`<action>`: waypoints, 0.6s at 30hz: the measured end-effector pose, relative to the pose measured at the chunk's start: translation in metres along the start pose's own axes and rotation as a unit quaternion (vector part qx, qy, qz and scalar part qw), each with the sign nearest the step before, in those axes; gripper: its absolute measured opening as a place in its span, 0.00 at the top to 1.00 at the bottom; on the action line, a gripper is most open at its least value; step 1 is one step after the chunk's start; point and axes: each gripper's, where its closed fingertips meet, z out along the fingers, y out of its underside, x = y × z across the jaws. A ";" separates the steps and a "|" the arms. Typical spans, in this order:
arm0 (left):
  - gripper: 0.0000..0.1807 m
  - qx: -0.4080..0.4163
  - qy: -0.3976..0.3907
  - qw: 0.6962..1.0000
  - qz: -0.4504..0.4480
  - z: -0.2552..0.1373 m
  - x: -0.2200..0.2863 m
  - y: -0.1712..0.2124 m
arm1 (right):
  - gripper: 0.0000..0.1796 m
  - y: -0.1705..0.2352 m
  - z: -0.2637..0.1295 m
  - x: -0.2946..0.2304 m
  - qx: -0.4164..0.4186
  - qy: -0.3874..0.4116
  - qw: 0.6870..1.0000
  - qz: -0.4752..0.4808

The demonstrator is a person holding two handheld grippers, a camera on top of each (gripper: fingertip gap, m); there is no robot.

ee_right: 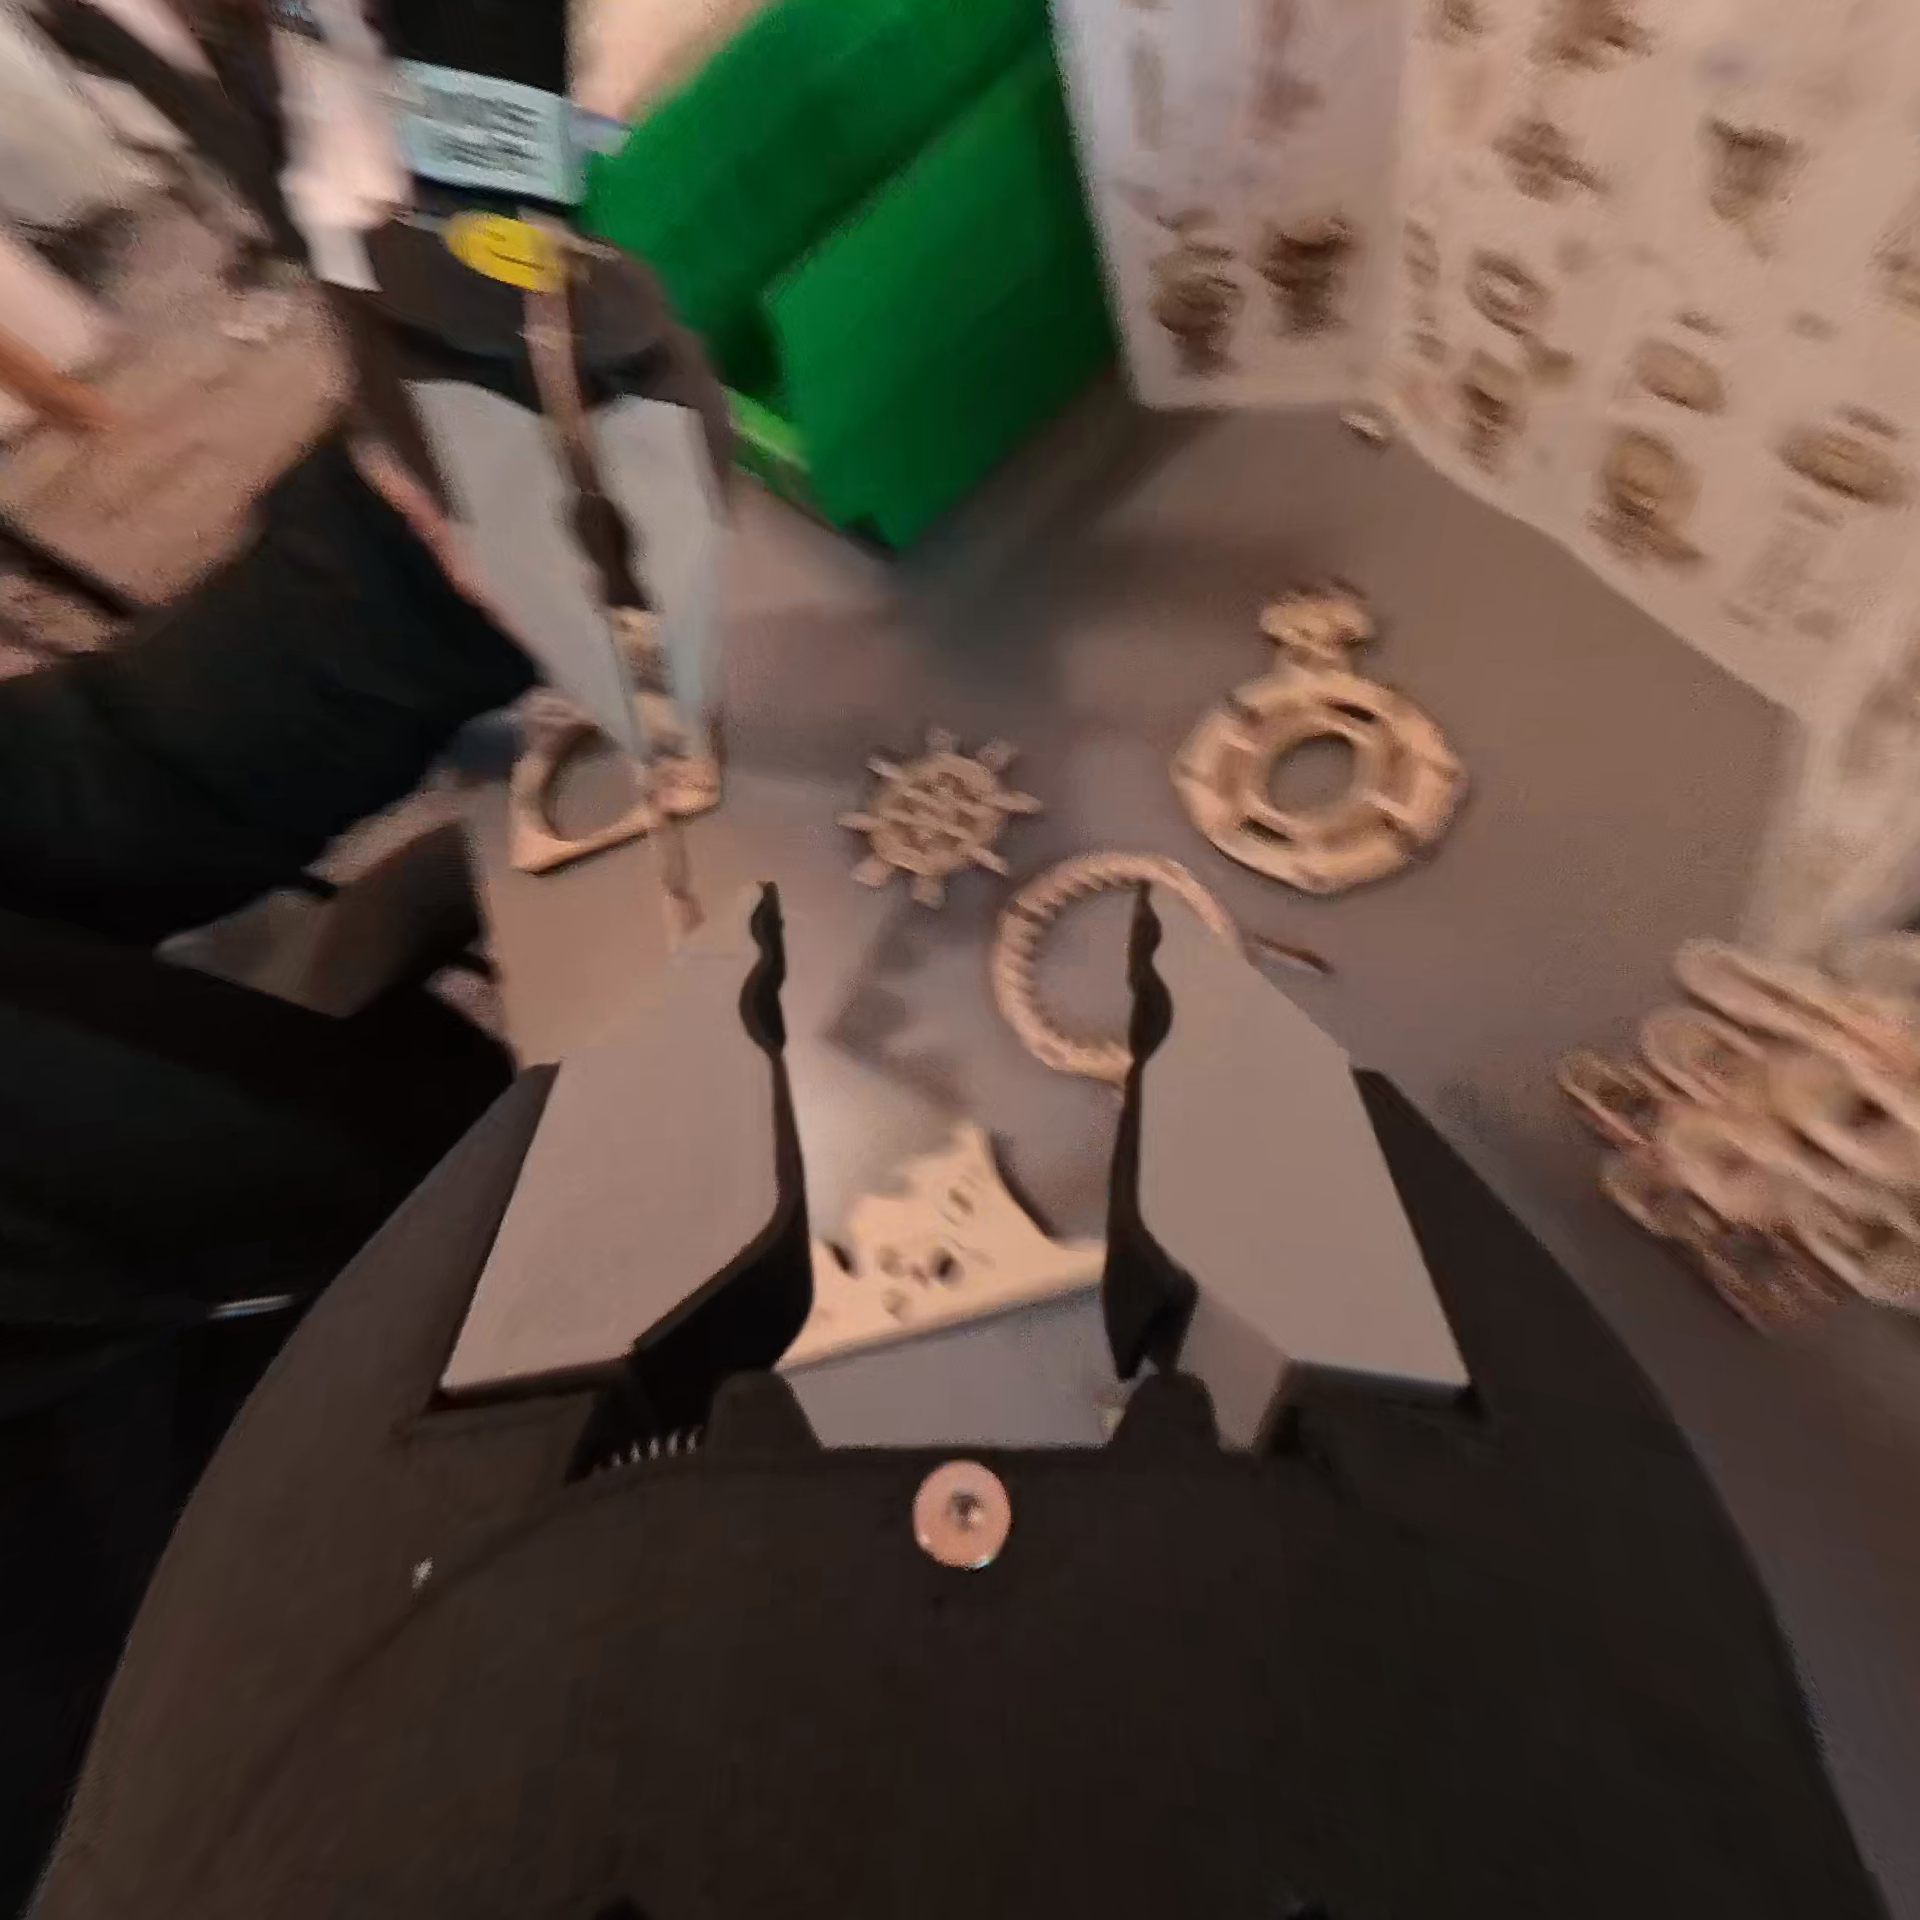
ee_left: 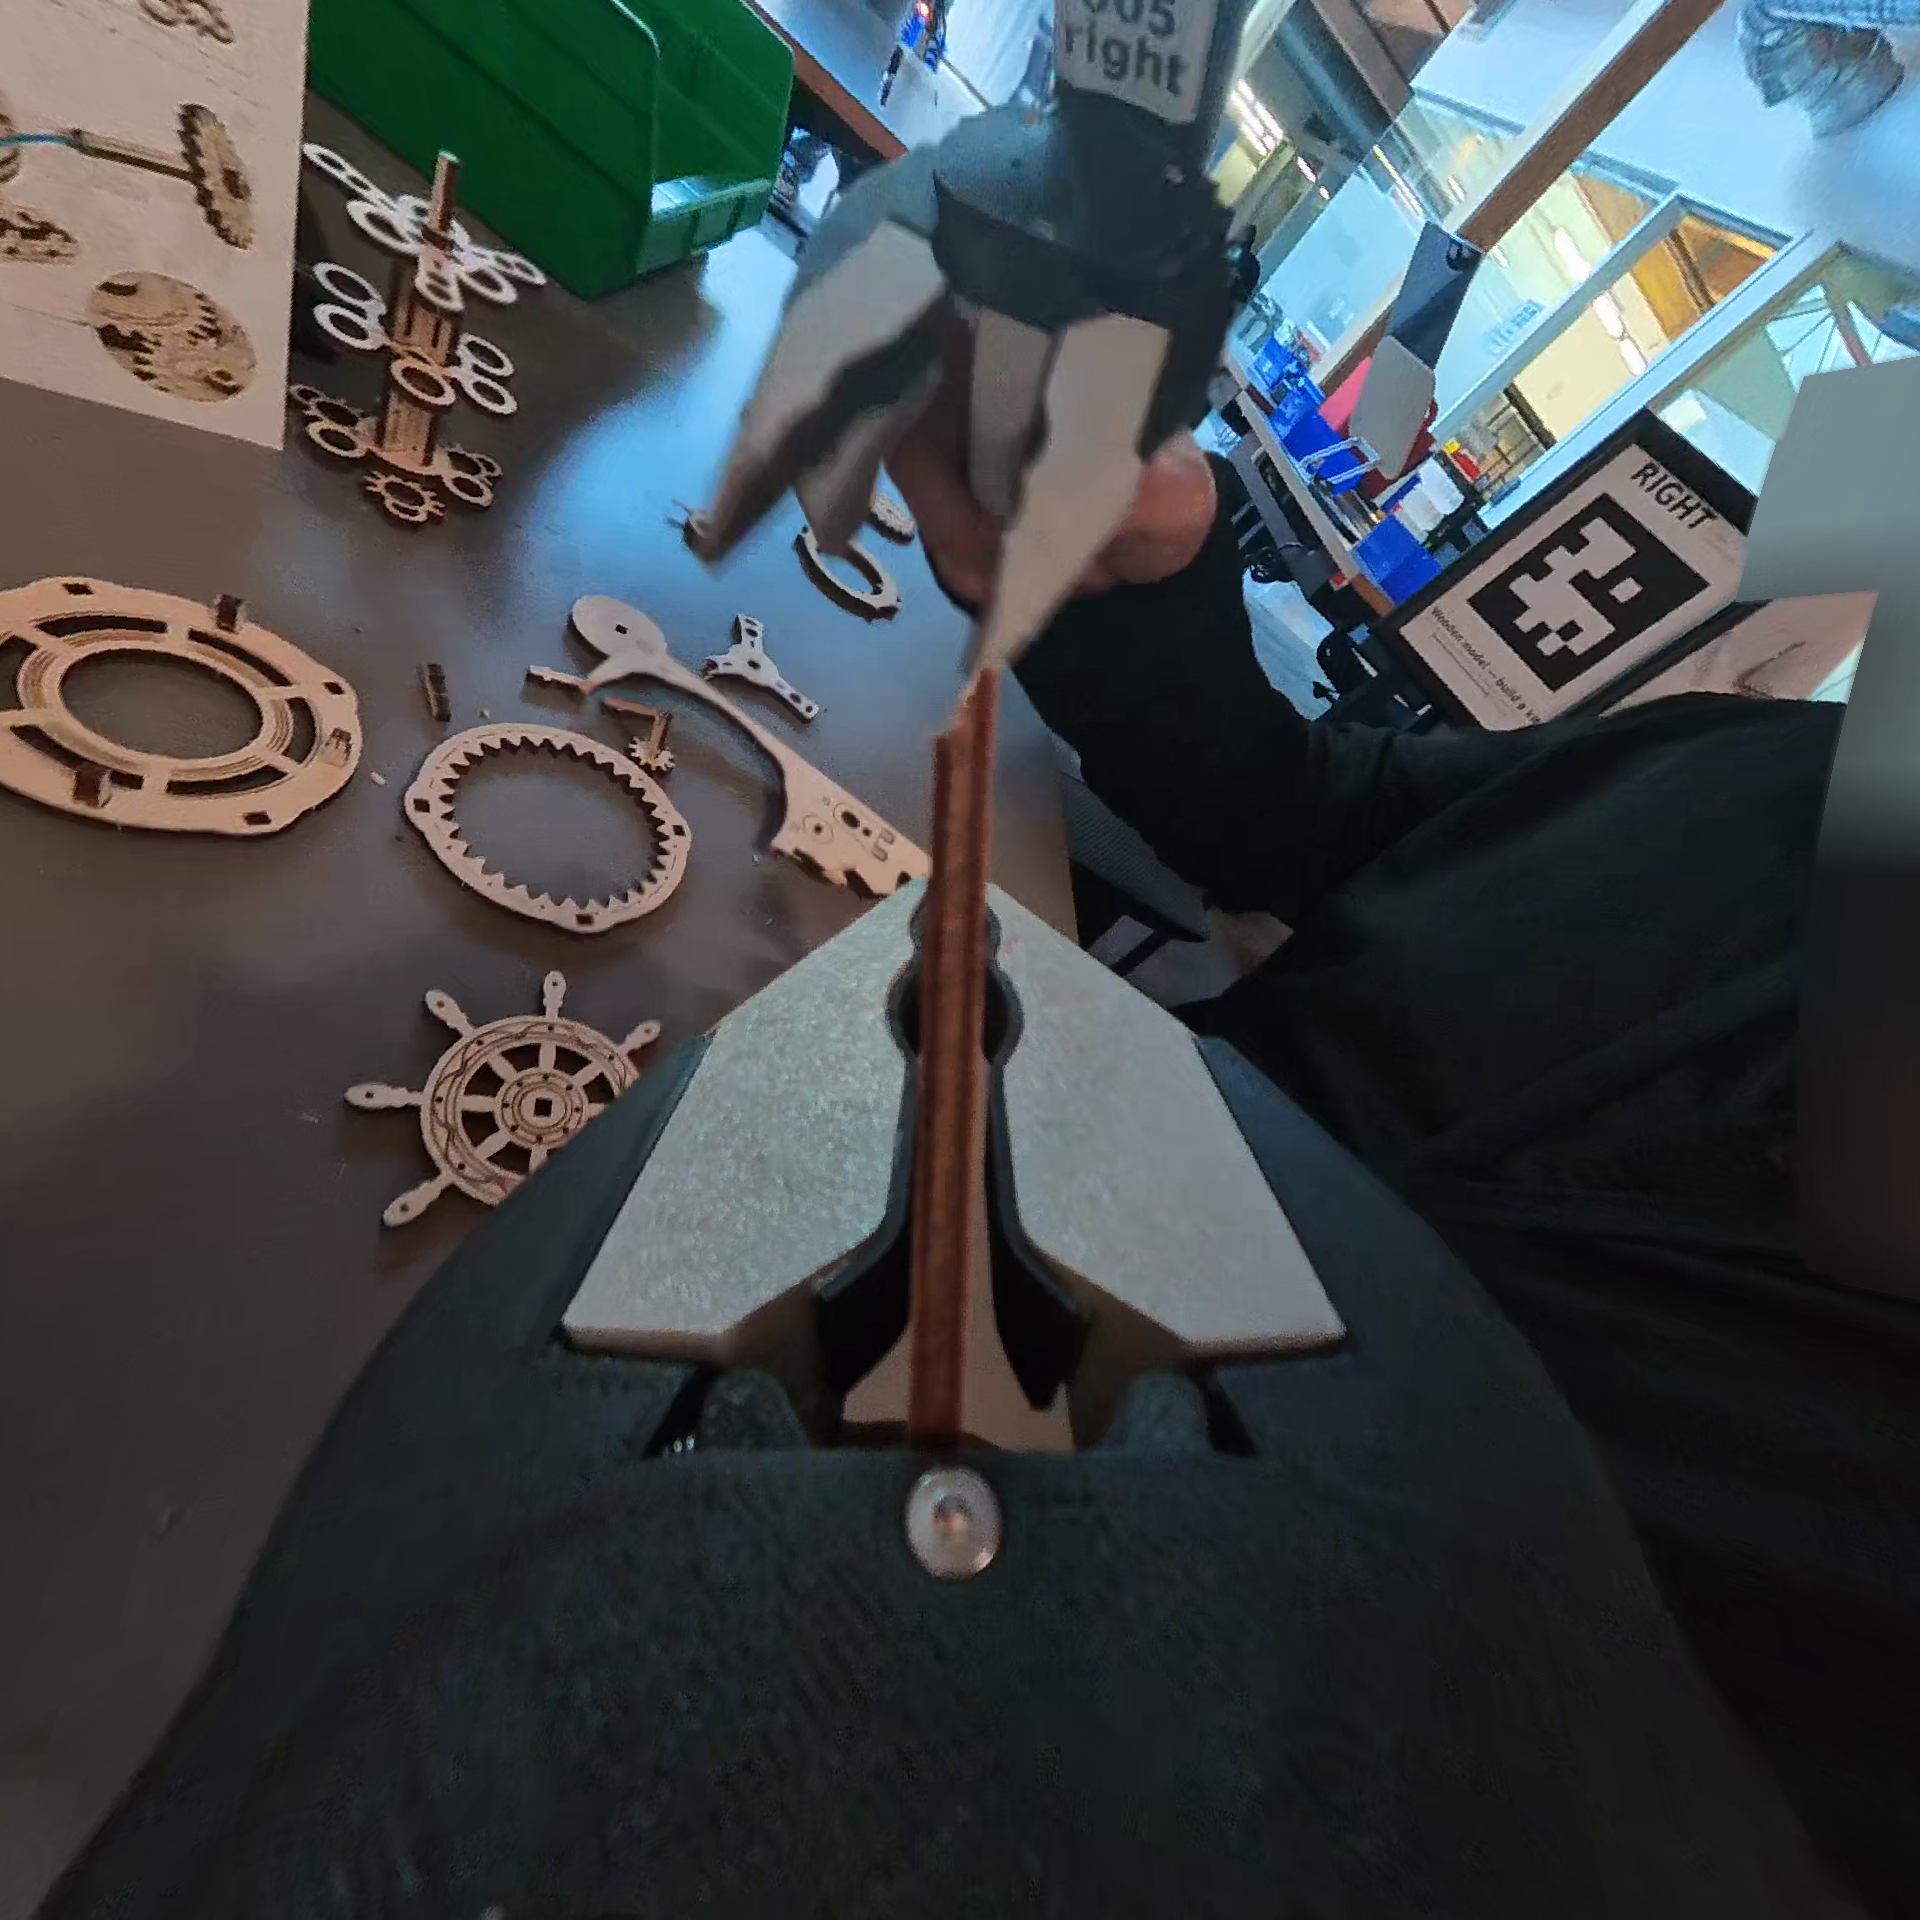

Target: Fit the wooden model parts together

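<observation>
the left gripper (ee_left: 954,914), at centre of the left wrist view, has its fingers pressed together on a thin flat wooden part (ee_left: 961,935), seen edge-on as a dark brown strip running up the middle of the frame, its long axis in line with the fingers and its free end pointing toward the right gripper (ee_left: 883,561) at upper centre. that gripper's fingers are spread with nothing between them; one fingertip lies right at the strip's far end, though touching or just short cannot be told. in the blurred right wrist view the strip (ee_right: 675,873) shows at left of centre, up and to the left of the spread fingers, not between them. judged from this, the right gripper must shift toward the upper left of its own frame to straddle the strip. loose pieces lie on the grey table (ee_left: 156,1351) at left: a ship's wheel (ee_left: 504,1107), a toothed ring (ee_left: 549,826), a slotted ring (ee_left: 171,707) and a part-built tower (ee_left: 421,343).
</observation>
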 end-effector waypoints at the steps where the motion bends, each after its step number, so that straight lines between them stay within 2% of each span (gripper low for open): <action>1: 1.00 -0.002 0.002 1.000 0.002 0.002 0.000 -0.001 | 0.70 -0.004 0.011 -0.022 0.004 -0.058 0.998 -0.004; 2: 1.00 -0.005 0.006 1.000 0.004 0.005 0.002 -0.001 | 0.76 -0.005 0.022 -0.040 0.000 -0.106 0.994 -0.001; 3: 1.00 -0.008 0.010 1.000 0.004 0.007 0.002 -0.001 | 0.77 -0.005 0.032 -0.048 -0.006 -0.134 0.991 0.007; 6: 1.00 -0.021 -0.003 1.000 0.002 0.011 -0.002 0.003 | 0.80 -0.008 0.050 -0.051 -0.010 -0.167 0.986 0.019; 9: 1.00 -0.034 -0.011 0.999 0.003 0.009 -0.007 0.010 | 0.89 -0.006 0.054 -0.053 -0.013 -0.195 0.981 0.018; 11: 0.99 -0.025 0.000 1.000 0.000 0.006 -0.006 0.009 | 1.00 -0.009 0.052 -0.052 0.003 -0.212 0.977 0.020; 18: 0.96 0.003 -0.006 1.000 -0.014 0.002 -0.015 0.003 | 1.00 -0.008 0.055 -0.037 0.016 -0.201 0.979 0.043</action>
